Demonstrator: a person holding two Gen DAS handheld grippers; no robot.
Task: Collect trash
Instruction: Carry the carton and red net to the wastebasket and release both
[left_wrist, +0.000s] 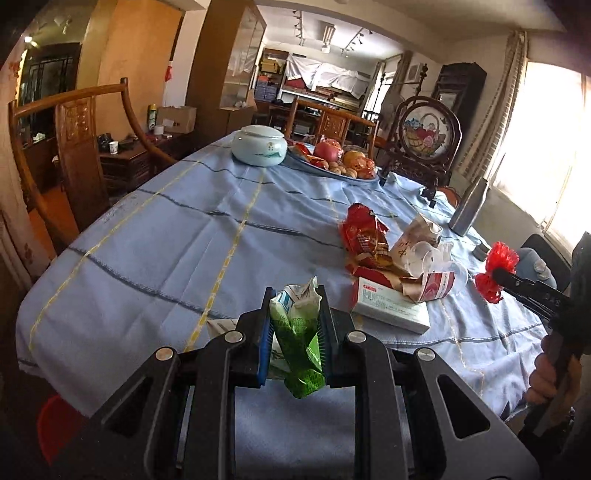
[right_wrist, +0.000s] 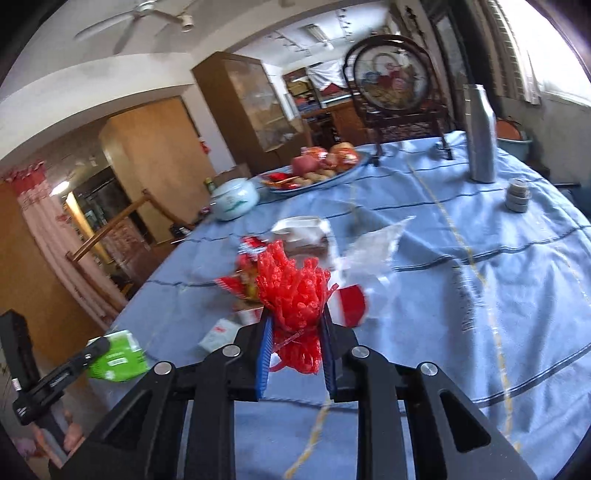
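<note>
**Q:** What does each jaw pair hold?

**A:** My left gripper (left_wrist: 295, 325) is clamped on a crumpled green-and-white plastic wrapper (left_wrist: 297, 343), pinched upright between the blue-ribbed pads (left_wrist: 264, 349). My right gripper (right_wrist: 297, 347) is closed tight around a bunched red plastic mesh net (right_wrist: 295, 295), whose strands fan out above the fingertips. From the left wrist view, that net (left_wrist: 496, 271) hangs over the table's right edge.

**Q:** Where does the remaining trash lie?

**A:** On the light-blue striped tablecloth (left_wrist: 166, 240), just beyond my left jaws. A torn red snack bag (left_wrist: 364, 236) leans over a flat red-and-white cardboard box (left_wrist: 391, 304); a crushed paper cup (left_wrist: 415, 236) and clear crinkled plastic film (left_wrist: 439, 258) touch them, forming one heap.

**Q:** What else stands on the cloth?

**A:** Farther back, a pale-blue lidded ceramic jar (left_wrist: 260, 144) sits beside an oval platter of fruit and nuts (left_wrist: 332, 158). A round embroidered screen in a dark carved wooden stand (left_wrist: 428, 136) rises behind, and a tall grey metal bottle (left_wrist: 469, 206) stands near the window.
</note>
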